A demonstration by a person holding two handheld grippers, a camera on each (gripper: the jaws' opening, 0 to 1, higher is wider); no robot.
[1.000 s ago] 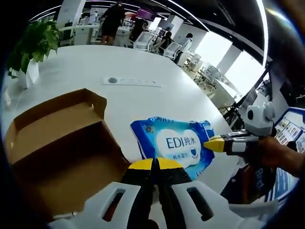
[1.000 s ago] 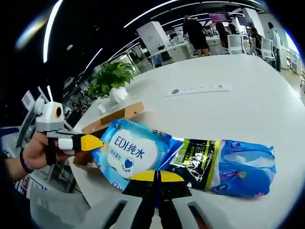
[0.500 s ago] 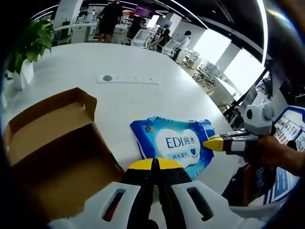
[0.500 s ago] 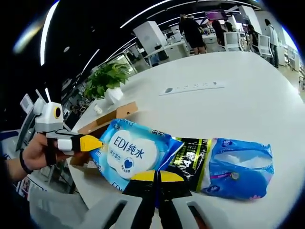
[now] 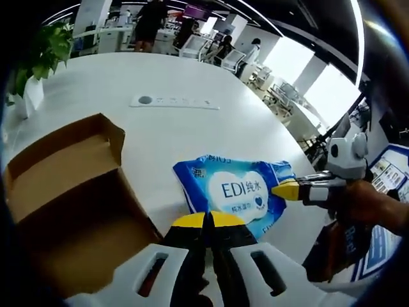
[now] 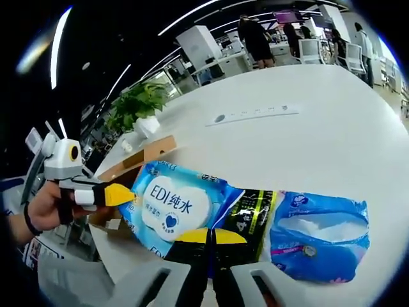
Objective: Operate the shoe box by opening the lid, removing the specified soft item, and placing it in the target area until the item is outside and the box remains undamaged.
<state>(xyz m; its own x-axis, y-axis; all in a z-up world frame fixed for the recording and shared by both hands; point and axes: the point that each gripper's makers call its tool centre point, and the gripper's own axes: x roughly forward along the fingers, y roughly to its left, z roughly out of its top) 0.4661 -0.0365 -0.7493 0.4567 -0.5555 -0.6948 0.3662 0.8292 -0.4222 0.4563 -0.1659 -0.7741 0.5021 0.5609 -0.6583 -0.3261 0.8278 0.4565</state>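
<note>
Pack position: the blue wet-wipes pack (image 5: 235,193) is out of the shoe box (image 5: 67,198) and lies between your two grippers, above the white table (image 5: 172,134); you cannot tell whether it rests on the surface or hangs clear.
Box state: lid folded back, interior facing up, just beside the pack's near-left corner in the left gripper view; no tear or crush visible.
Left gripper (image 5: 206,219): jaws closed, tips at the pack's near edge; they appear to pinch that edge.
Right gripper (image 6: 209,235): jaws closed at the opposite edge of the same pack (image 6: 171,202); grip likely, contact itself hidden by the tips.
Long axis: runs from one gripper to the other, so you hold it end to end and neither hand is the nearer.
Coming move, as judged: release must come from both ends; letting go of one alone will leave the soft pack drooping from the other.
Left gripper view adds: open box interior, a potted plant (image 5: 39,62) far left, a power strip (image 5: 174,102) beyond.
Right gripper view adds: a black-and-green pack (image 6: 250,213) and a blue pouch (image 6: 319,227) lying to the right of the wipes.
</note>
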